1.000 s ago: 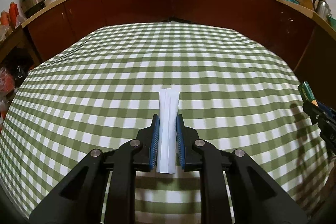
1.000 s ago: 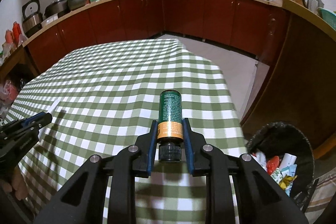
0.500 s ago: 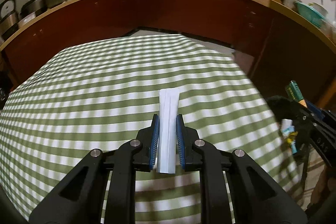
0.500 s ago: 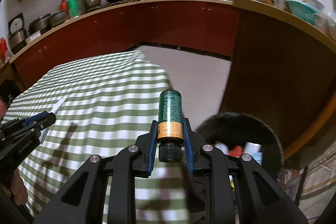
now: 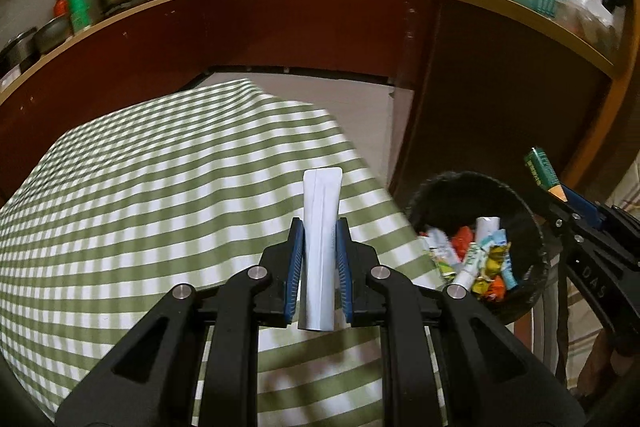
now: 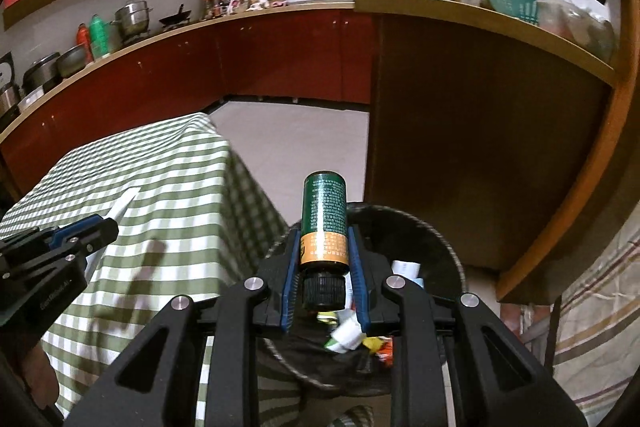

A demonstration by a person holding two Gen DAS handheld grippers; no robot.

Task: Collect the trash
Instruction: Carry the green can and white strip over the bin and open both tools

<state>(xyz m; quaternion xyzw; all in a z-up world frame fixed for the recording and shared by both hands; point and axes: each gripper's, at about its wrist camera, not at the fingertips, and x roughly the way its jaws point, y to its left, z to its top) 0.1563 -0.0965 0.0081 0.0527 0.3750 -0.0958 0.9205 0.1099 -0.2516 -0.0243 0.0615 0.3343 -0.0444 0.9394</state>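
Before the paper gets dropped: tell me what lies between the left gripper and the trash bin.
In the left wrist view, only the checked tablecloth's corner lies between the left gripper, shut on the folded paper, and the black bin.

Dim warm indoor light; fisheye-warped edges; dark vignette; slight motion blur

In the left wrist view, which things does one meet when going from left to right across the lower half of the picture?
Checked tablecloth → white paper shut in the left gripper → black bin with wrappers → green bottle in the right gripper.
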